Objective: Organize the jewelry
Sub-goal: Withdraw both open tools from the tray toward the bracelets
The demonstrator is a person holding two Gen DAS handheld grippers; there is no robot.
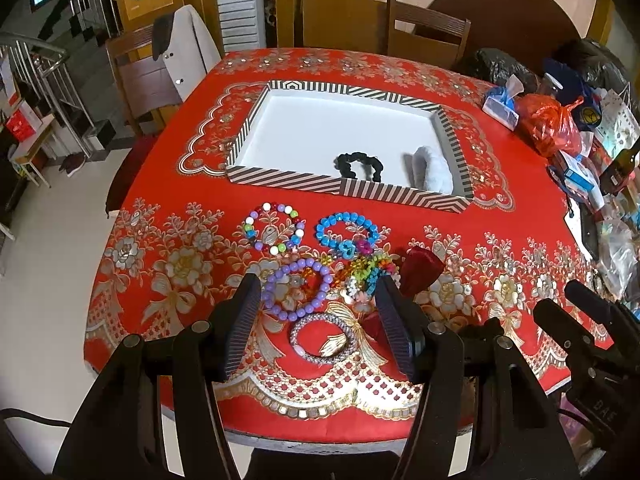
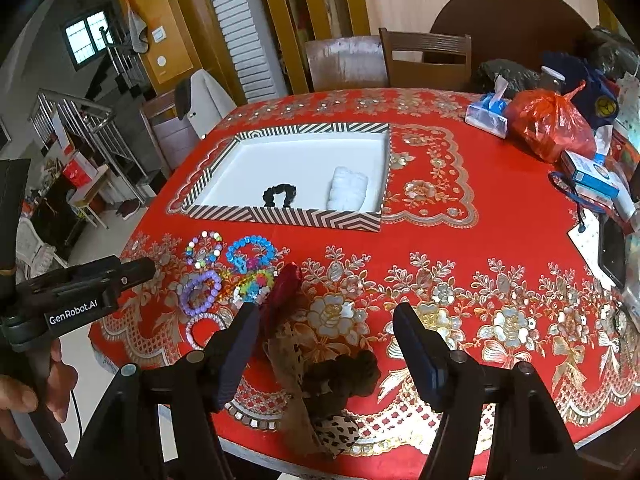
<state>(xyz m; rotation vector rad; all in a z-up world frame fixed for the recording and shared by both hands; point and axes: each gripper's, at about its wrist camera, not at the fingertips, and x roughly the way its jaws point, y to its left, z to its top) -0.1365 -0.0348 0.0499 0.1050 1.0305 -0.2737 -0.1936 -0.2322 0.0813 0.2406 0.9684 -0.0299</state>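
Observation:
Several bead bracelets lie on the red tablecloth: a multicolour one (image 1: 273, 229), a blue one (image 1: 346, 233), a purple one (image 1: 298, 289), a rainbow cluster (image 1: 368, 270) and a silver-pink band (image 1: 324, 340). My left gripper (image 1: 318, 322) is open and empty, its jaws either side of the silver-pink band, just above it. A striped box with a white floor (image 1: 320, 132) holds a black scrunchie (image 1: 359, 165) and a white scrunchie (image 1: 434, 172). My right gripper (image 2: 326, 350) is open over a brown scrunchie (image 2: 344, 376) and a dark red one (image 2: 284, 288).
Clutter fills the table's right side: a red plastic bag (image 2: 550, 124), tissue pack (image 2: 488, 114), small boxes (image 2: 592, 180) and a phone (image 2: 612, 248). Wooden chairs (image 2: 426, 58) stand behind the table. The table's front edge (image 1: 320, 436) is close to both grippers.

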